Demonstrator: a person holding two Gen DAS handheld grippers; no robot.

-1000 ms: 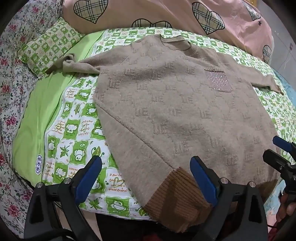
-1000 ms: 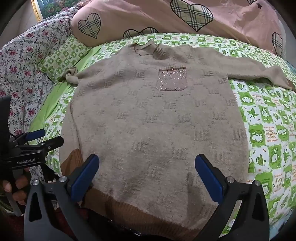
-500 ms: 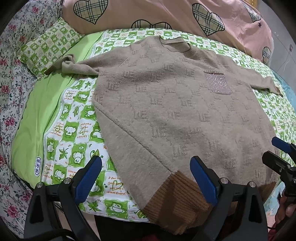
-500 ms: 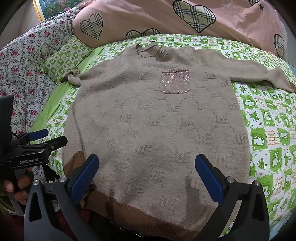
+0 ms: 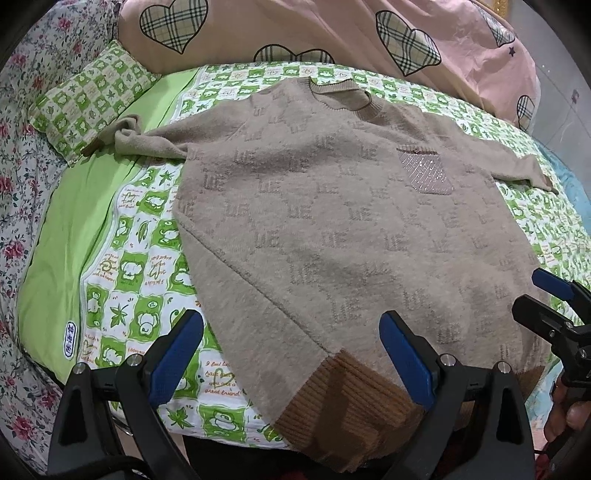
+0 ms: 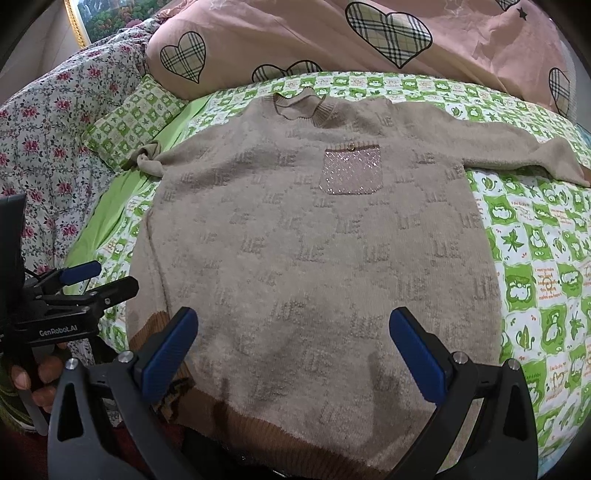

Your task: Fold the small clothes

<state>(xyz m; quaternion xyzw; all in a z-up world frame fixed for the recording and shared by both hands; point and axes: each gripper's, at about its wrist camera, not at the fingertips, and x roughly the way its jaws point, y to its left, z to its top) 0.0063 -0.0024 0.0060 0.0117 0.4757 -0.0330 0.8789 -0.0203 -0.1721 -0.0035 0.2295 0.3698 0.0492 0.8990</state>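
Note:
A beige knit sweater [image 5: 332, 229] with a brown ribbed hem and a sparkly chest pocket [image 5: 424, 171] lies flat, front up, on the bed, sleeves spread to both sides. It also shows in the right wrist view [image 6: 314, 258]. My left gripper [image 5: 291, 354] is open and empty, hovering over the hem's left corner [image 5: 351, 406]. My right gripper [image 6: 293, 350] is open and empty, above the middle of the hem [image 6: 258, 428]. Each gripper shows at the edge of the other's view: the right one [image 5: 546, 302], the left one [image 6: 92, 280].
The bed has a green-and-white checked sheet [image 5: 122, 266] and a plain green strip [image 5: 70, 229]. A small checked pillow [image 5: 92, 107] lies at the far left, a pink quilt with plaid hearts [image 5: 332, 33] at the back, and floral bedding [image 6: 48, 133] on the left.
Both grippers have drawn back slightly toward the bed's near edge, so the sweater sits a bit farther off in both views. The sweater has not moved. Both grippers stay open.

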